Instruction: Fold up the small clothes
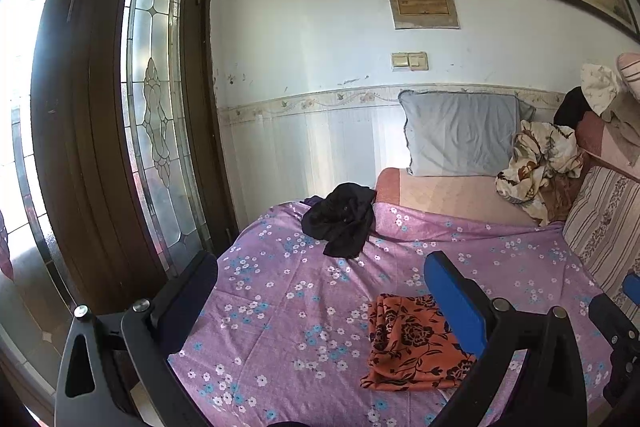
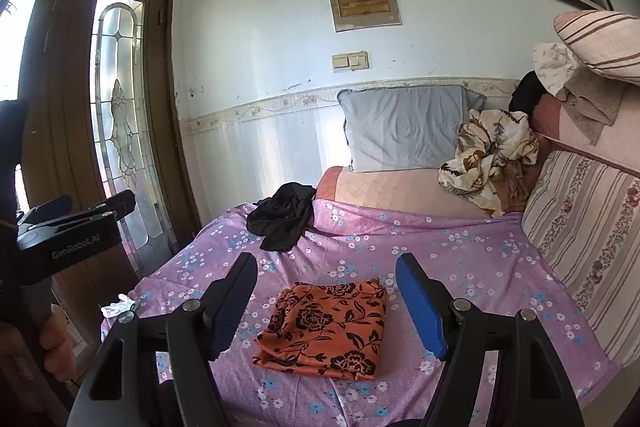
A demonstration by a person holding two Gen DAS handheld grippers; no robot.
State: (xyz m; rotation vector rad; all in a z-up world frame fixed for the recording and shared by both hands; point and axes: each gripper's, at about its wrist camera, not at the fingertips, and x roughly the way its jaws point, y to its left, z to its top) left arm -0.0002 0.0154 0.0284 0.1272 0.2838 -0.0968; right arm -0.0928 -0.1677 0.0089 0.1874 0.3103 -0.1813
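Observation:
A folded orange cloth with black flowers (image 2: pixel 328 331) lies flat on the purple flowered bedsheet (image 2: pixel 460 259). My right gripper (image 2: pixel 328 291) hovers above it, open, with nothing between its pads. My left gripper (image 1: pixel 320 287) is also open and empty; the orange cloth (image 1: pixel 416 343) lies low and to the right of it, partly behind the blue finger (image 1: pixel 452 299). A crumpled black garment (image 1: pixel 340 219) sits farther back on the sheet (image 1: pixel 280 307), also seen as the black garment (image 2: pixel 284 219). In the right wrist view the left gripper (image 2: pixel 92 205) appears at the left, held by a hand (image 2: pixel 56 343).
A grey pillow (image 2: pixel 404 127) leans on the wall behind a peach mattress. A cream floral bundle (image 2: pixel 488 155) and striped cushions (image 2: pixel 584 227) crowd the right. A small white cloth (image 2: pixel 118 307) lies at the bed's left edge. A wooden glazed door (image 1: pixel 152 115) stands left.

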